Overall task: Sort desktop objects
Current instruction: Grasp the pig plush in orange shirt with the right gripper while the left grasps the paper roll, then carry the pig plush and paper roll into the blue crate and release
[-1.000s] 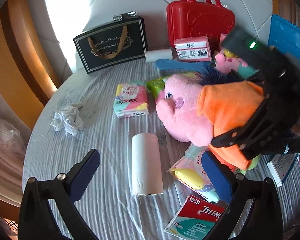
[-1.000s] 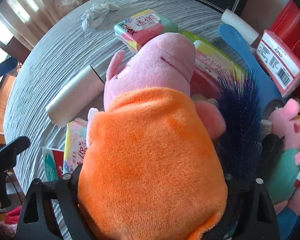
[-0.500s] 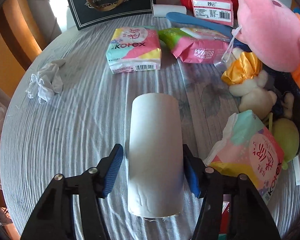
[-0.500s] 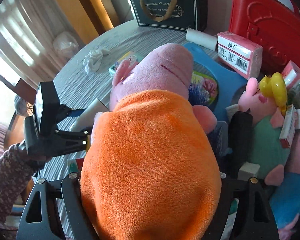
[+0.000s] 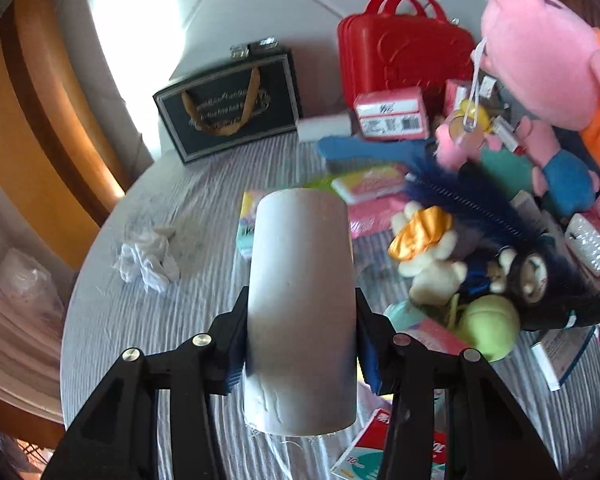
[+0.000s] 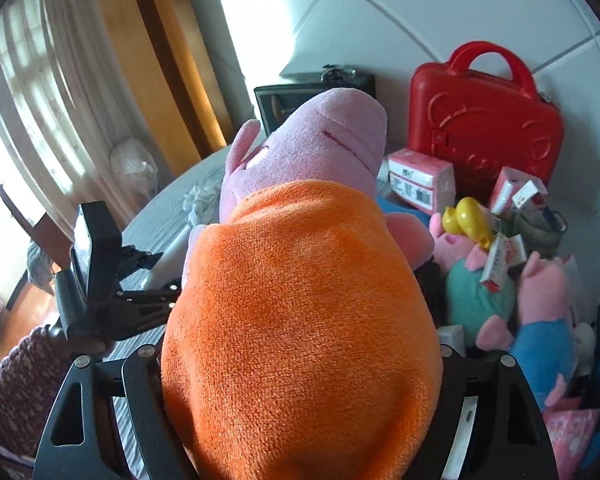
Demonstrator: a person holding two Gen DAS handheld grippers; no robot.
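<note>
Both picks done: left tool (image 5: 300, 354) has just closed, pinching the paper roll (image 5: 300, 312); right tool (image 6: 300, 364) clamps the plush pig (image 6: 296, 300) — next, carry each to its group w/o dropping.

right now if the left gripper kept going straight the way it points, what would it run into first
Probably the colourful tissue pack lying on the table just beyond the white roll that the left gripper has just closed on. Depth is hard to judge through the fisheye, so it might reach bare tablecloth first.

White tiled wall (image 6: 440, 8), curtained window (image 6: 24, 92), wooden frame (image 6: 156, 80), round table (image 5: 112, 312)
</note>
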